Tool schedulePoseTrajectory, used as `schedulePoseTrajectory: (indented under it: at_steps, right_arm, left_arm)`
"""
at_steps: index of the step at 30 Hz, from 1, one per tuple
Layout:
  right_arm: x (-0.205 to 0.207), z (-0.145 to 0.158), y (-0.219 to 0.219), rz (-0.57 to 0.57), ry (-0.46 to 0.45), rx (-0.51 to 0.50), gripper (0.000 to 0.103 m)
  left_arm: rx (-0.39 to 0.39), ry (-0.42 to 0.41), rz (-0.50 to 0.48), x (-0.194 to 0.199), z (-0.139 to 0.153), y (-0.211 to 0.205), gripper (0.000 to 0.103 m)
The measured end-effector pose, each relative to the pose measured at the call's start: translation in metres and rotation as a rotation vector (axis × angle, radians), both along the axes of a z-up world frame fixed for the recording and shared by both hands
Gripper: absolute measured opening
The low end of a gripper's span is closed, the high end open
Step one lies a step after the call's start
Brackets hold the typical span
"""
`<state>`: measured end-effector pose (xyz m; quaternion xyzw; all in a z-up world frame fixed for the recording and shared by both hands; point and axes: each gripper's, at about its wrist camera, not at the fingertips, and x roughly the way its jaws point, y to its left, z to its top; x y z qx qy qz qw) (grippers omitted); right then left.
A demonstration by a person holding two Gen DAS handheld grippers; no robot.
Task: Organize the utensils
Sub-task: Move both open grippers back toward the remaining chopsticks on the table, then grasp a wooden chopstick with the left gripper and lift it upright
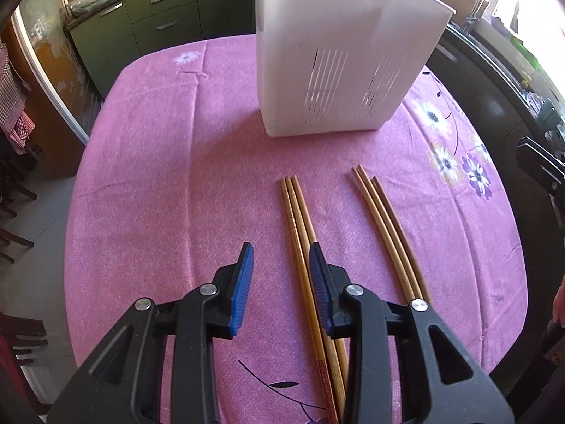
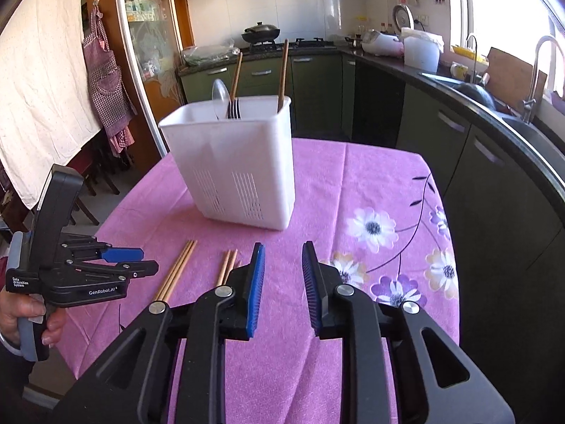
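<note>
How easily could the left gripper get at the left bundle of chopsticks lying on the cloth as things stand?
Probably easily. The left gripper is open and low over the pink tablecloth, with the left bundle of chopsticks just beside its right finger. Nothing lies between them; the white utensil holder stands well beyond.

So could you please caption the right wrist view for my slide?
Open right gripper faces a white utensil holder; chopsticks lie on the pink tablecloth.

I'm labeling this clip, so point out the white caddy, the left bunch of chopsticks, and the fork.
caddy (image 2: 247, 162), right wrist view, front wall.
left chopsticks (image 1: 298, 219), left wrist view, mid shafts.
fork (image 2: 234, 110), right wrist view, tines above the rim.
</note>
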<state>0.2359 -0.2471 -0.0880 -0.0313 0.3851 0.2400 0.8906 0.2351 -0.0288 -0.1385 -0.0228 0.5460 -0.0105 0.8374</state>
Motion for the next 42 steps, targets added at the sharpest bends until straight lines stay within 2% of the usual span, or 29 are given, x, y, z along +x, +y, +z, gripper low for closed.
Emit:
schedulePoseTrajectory:
  at_steps: [3, 6, 18, 19, 20, 21, 26, 31, 37, 42]
  right_arm:
    - [-0.002, -0.009, -0.001, 0.006, 0.017, 0.001, 0.023]
    - [-0.004, -0.010, -0.002, 0.012, 0.018, 0.001, 0.028]
    - [-0.001, -0.012, 0.002, 0.014, 0.037, 0.004, 0.028]
    - [-0.001, -0.013, 0.002, 0.015, 0.039, 0.003, 0.028]
    - [0.000, -0.014, 0.002, 0.016, 0.041, 0.002, 0.028]
    - [0.000, -0.014, 0.003, 0.016, 0.043, 0.001, 0.028]
    - [0.000, -0.016, 0.004, 0.021, 0.049, 0.000, 0.030]
    - [0.001, -0.019, 0.005, 0.027, 0.061, -0.001, 0.031]
    - [0.004, -0.022, 0.011, 0.048, 0.085, 0.008, 0.031]
    - [0.009, -0.034, 0.027, 0.126, 0.165, 0.015, 0.031]
  left_arm:
    - [0.028, 0.019, 0.002, 0.002, -0.008, -0.003, 0.031]
    - [0.033, 0.041, 0.006, 0.004, -0.015, -0.004, 0.031]
    - [0.064, 0.063, -0.016, 0.008, -0.023, -0.016, 0.031]
    - [0.060, 0.062, -0.016, 0.009, -0.024, -0.016, 0.028]
    - [0.059, 0.060, -0.019, 0.009, -0.023, -0.016, 0.015]
    - [0.061, 0.059, -0.023, 0.009, -0.023, -0.017, 0.008]
    - [0.047, 0.054, -0.021, 0.008, -0.020, -0.014, 0.006]
    - [0.042, -0.018, 0.003, 0.000, 0.004, -0.003, 0.006]
    - [0.028, -0.140, 0.023, -0.020, 0.048, 0.011, 0.006]
    - [0.038, -0.234, 0.026, -0.041, 0.079, 0.016, 0.006]
